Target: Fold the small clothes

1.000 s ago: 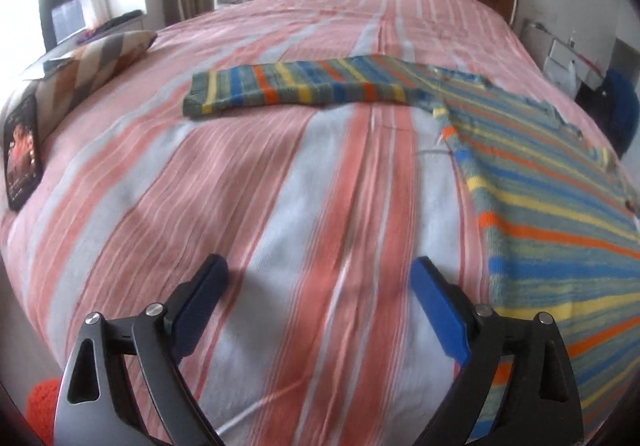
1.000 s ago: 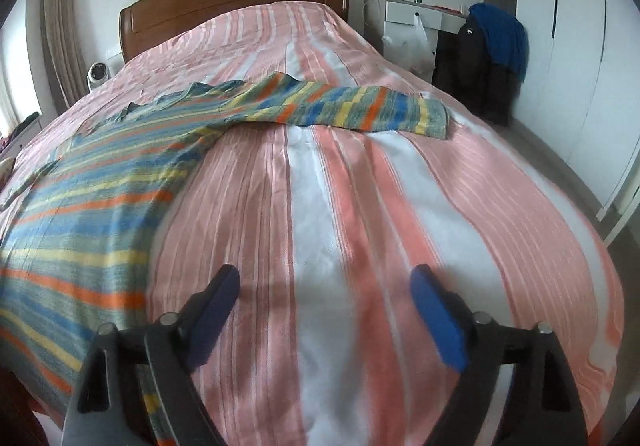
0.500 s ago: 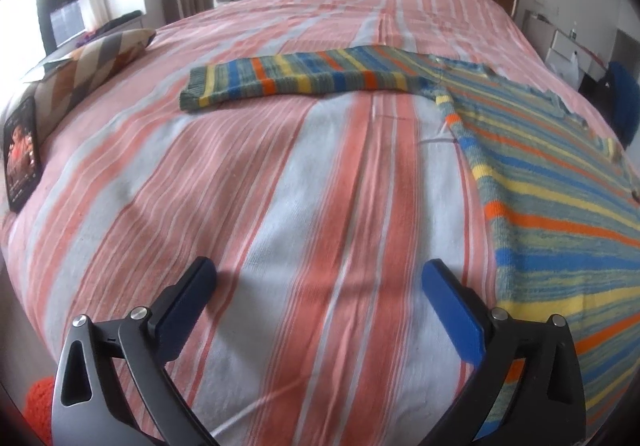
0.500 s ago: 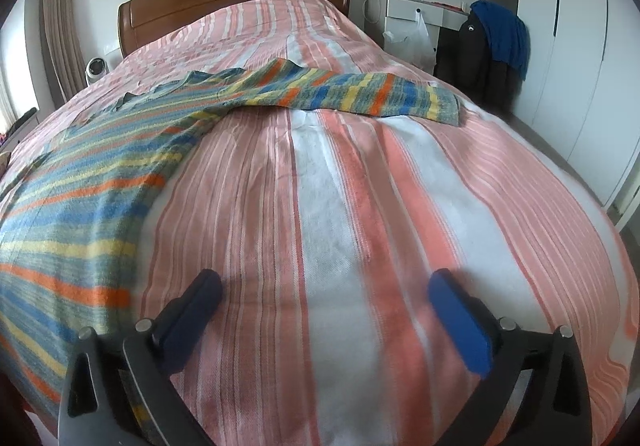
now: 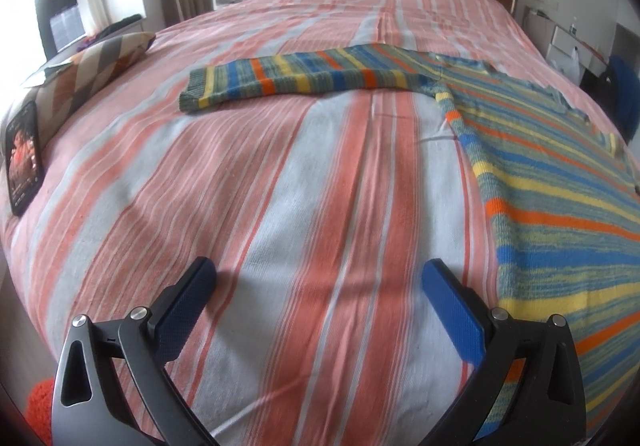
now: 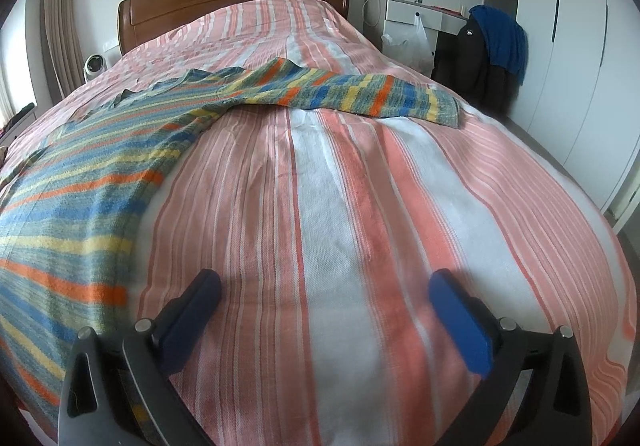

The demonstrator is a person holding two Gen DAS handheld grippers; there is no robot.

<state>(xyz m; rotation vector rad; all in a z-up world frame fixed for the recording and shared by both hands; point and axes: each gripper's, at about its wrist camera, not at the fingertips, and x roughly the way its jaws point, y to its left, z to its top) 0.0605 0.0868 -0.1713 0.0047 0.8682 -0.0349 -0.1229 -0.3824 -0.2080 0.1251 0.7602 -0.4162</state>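
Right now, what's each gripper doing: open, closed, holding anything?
Left gripper: open, holding nothing, above the bedspread.
Right gripper: open, holding nothing, beside the striped sweater.

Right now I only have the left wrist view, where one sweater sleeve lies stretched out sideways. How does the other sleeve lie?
Observer: The other sleeve is stretched out sideways as well, its cuff resting on the bedspread.
Operator: Is the right gripper holding any of it?
Observer: No. The right gripper is open, its fingers over bare bedspread, with the sweater's body off to its left.
Operator: What is past that cuff?
Observer: More striped bedspread, then a dark jacket hanging beyond the bed's edge.
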